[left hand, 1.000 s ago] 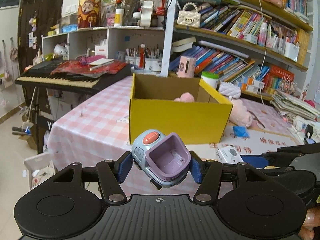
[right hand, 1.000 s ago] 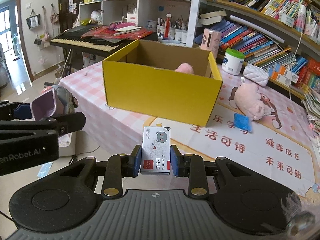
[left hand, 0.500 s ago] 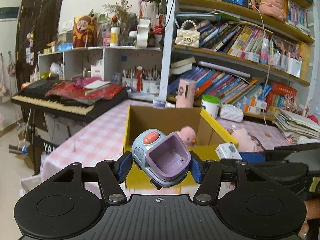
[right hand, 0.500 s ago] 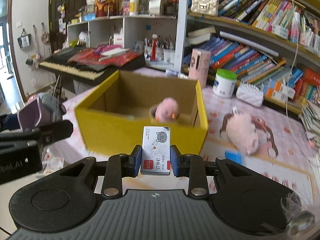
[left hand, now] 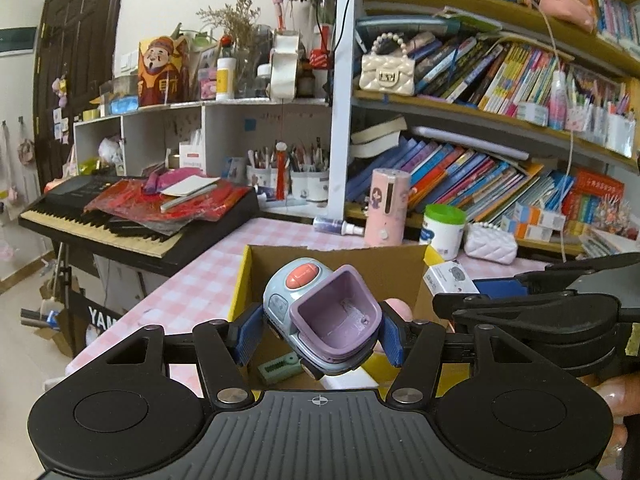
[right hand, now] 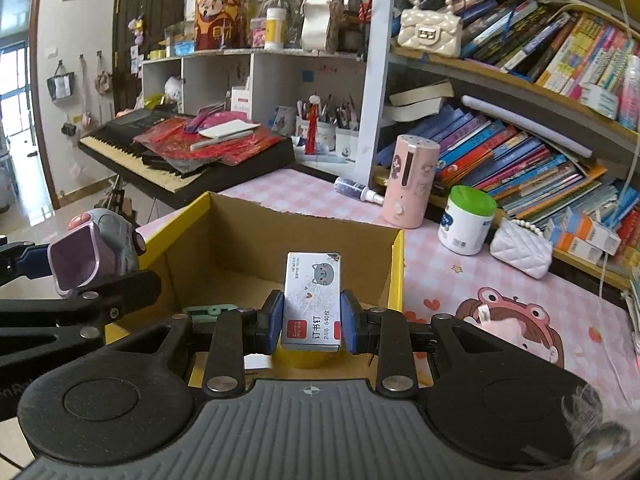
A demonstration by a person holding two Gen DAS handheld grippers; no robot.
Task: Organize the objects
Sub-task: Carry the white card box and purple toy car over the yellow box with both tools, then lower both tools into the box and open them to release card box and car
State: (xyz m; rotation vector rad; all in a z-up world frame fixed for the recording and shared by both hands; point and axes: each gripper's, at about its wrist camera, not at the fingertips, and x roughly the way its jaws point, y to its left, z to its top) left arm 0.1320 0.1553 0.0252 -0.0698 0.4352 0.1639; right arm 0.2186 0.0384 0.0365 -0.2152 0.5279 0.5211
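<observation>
Yellow cardboard, open at the top: the box sits on the pink checked surface, and both loads hang over its mouth. The left tool is clamped on a toy car, pale blue with a purple tub and an orange button, its blue pads pressing the car's 2 sides. The right tool is closed on a small box of staples, held upright between the pads, label facing the camera.

Judging by this, the step in hand is the drop into the box. To do it well, lower each tool until its load is below the rim before letting go, so neither thing bounces off an edge. The 2 tools are close together, the left one's arm just beside the staples in the right view, so release 1 at a time and keep them apart. A green item already lies on the box floor under the car, and something pink shows behind it; aim for bare floor. Open the jaws gently, then lift straight out.
</observation>
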